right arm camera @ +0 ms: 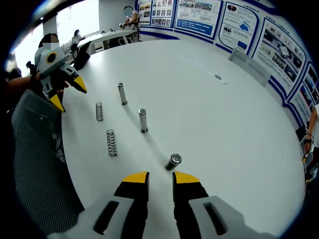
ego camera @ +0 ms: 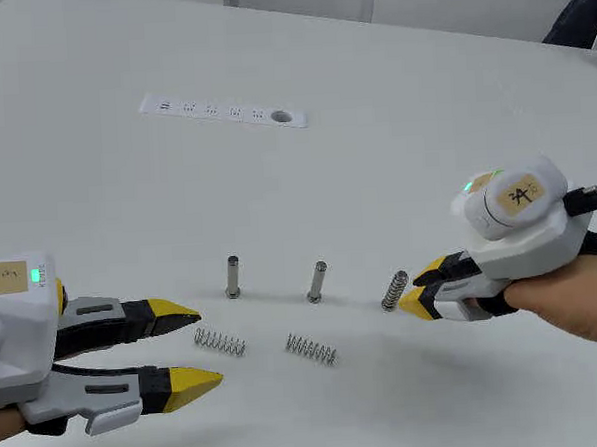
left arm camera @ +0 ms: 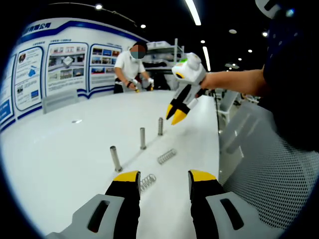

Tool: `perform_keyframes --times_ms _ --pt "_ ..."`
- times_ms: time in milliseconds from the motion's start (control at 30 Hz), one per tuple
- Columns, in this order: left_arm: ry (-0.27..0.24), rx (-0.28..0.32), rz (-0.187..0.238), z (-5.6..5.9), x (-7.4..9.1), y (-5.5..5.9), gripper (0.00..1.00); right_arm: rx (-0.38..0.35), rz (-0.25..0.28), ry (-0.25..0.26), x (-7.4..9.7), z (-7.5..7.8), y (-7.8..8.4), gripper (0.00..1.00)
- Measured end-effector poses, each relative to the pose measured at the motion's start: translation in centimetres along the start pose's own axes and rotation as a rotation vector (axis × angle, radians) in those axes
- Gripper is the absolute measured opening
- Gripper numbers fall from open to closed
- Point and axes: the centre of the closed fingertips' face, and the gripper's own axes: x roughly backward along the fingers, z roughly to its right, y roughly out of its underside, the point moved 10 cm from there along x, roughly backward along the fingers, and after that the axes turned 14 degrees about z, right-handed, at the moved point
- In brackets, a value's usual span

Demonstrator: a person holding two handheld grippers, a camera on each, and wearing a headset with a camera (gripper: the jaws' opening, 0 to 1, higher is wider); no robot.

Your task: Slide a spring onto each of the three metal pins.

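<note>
Fingers [ego camera: 173, 312] on left gripper [ego camera: 192, 349]: spread wide, released, low at left of head view, tips toward left loose spring [ego camera: 220, 342]. Fingers [ego camera: 431, 273] on right gripper [ego camera: 412, 290]: narrow gap, released, tips just beside fitted spring [ego camera: 394, 291] on right pin [ego camera: 400, 275], contact not clear. Right gripper body wrapped by a hand [ego camera: 568, 304]. Three pins upright in a row on counter [ego camera: 396, 178]: left pin [ego camera: 232, 277] and middle pin [ego camera: 318, 283] bare, right pin sleeved by fitted spring. Left loose spring flat in front of left pin, right loose spring [ego camera: 311, 349] flat in front of middle pin, both apart from the pins. Further back, socket strip [ego camera: 223, 111] set in counter.

Left gripper view: own fingers [left arm camera: 127, 185] parted wide at bottom edge, left loose spring [left arm camera: 147, 181] on counter just ahead, closer to the finger at picture left. Pins receding in a line: left pin [left arm camera: 115, 158] nearest, middle pin [left arm camera: 142, 138] next, right pin [left arm camera: 160, 126] with fitted spring furthest. Right loose spring [left arm camera: 167, 156] flat beside middle pin, apart from it. Right gripper [left arm camera: 174, 114] in from the right, just beside right pin, tips slightly apart. Far end of counter: person [left arm camera: 132, 67] standing.

Right gripper view: own fingers [right arm camera: 135, 185] close together with a slim gap, released. Right pin [right arm camera: 173, 161] seen from above, just ahead of tips, centred on the gap, fitted spring round it. Middle pin [right arm camera: 143, 120] then left pin [right arm camera: 121, 93] beyond. Right loose spring [right arm camera: 110, 143] and left loose spring [right arm camera: 99, 111] flat to the left of the row. Left gripper [right arm camera: 70, 98] at far left, fingers wide apart
</note>
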Motion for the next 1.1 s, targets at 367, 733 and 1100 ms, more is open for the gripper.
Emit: perform_keyframes --times_ms 367,733,1100 --pt "0.007 -0.003 0.001 0.3 -0.2 0.0 0.39 0.043 0.002 -0.125 -1.6 -4.8 -1.0 0.19" --pt "0.006 -0.002 -0.002 0.4 -0.2 0.1 0.39 0.124 0.001 -0.212 -4.8 -6.7 -3.2 0.19" --pt "0.004 0.001 -0.004 0.4 -0.2 0.1 0.39 0.197 -0.057 -0.273 -8.0 -7.8 -3.8 0.19"
